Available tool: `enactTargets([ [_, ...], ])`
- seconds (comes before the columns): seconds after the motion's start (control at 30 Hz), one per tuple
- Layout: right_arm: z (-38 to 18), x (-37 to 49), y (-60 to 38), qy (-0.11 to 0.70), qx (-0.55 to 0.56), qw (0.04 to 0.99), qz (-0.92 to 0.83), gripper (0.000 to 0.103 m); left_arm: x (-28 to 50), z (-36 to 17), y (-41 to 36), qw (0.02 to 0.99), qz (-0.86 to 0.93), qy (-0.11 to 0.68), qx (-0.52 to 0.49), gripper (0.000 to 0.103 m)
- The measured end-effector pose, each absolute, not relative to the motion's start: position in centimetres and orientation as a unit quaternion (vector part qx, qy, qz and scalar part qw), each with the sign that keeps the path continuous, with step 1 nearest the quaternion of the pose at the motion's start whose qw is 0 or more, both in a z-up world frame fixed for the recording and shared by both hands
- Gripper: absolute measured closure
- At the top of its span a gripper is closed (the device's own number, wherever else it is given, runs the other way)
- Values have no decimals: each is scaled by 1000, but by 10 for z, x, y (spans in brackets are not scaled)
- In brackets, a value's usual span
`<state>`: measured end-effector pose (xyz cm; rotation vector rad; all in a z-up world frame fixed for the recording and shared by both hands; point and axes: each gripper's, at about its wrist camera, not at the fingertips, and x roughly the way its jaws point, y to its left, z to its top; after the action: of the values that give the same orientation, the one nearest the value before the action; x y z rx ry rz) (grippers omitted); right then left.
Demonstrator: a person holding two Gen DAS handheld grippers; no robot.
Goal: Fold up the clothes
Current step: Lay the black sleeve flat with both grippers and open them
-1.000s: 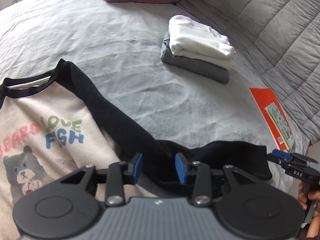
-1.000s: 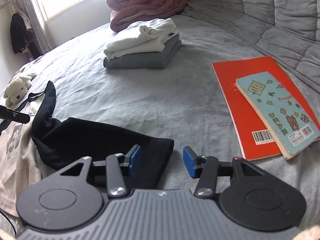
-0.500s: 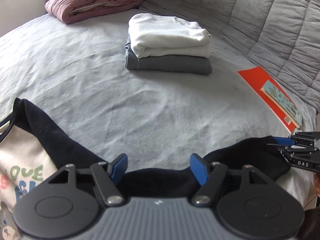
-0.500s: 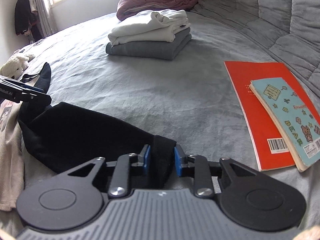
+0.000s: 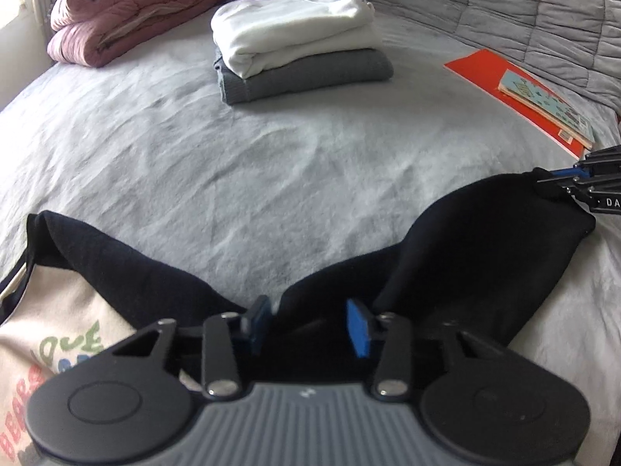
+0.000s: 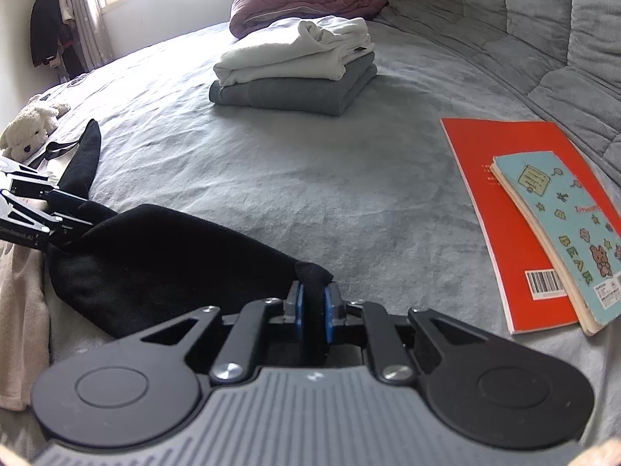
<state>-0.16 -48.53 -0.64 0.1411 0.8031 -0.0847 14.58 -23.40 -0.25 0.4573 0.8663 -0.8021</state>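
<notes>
A cream sweatshirt (image 5: 58, 322) with a bear print and black sleeves lies on the grey bed. Its black sleeve (image 5: 465, 256) stretches to the right. My left gripper (image 5: 308, 326) is open, its blue pads on either side of the sleeve's middle fold. My right gripper (image 6: 311, 310) is shut on the sleeve's cuff end (image 6: 310, 275); it also shows at the right edge of the left wrist view (image 5: 574, 182). The left gripper shows at the left edge of the right wrist view (image 6: 66, 209).
A folded white top on a folded grey one (image 5: 299, 46) sits mid-bed. A pink quilt (image 5: 128, 7) lies behind. A red book with a blue notebook (image 6: 543, 213) lies right. A white plush toy (image 6: 31, 124) lies far left. A quilted grey headboard (image 6: 543, 19) borders the bed.
My right gripper has shut on the sleeve's cuff and lifted it slightly. My left gripper opened wider, then narrowed a little, and its view swung toward the folded stack.
</notes>
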Motion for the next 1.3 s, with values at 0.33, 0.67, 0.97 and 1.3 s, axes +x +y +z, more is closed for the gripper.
enactTargets([
  [0.33, 9, -4, -498, 313, 62, 937, -143, 93, 151, 27, -244, 884, -331, 313, 105, 95],
  [0.67, 41, 45, -534, 288, 32, 927, -236, 93, 194, 19, -302, 899, -313, 303, 37, 94],
  [0.97, 12, 95, -561, 354, -24, 901, -250, 93, 219, -23, -335, 897, -296, 325, 42, 93],
  [1.3, -19, 117, -561, 327, -71, 894, -296, 72, 219, -29, -338, 900, -300, 312, 49, 67],
])
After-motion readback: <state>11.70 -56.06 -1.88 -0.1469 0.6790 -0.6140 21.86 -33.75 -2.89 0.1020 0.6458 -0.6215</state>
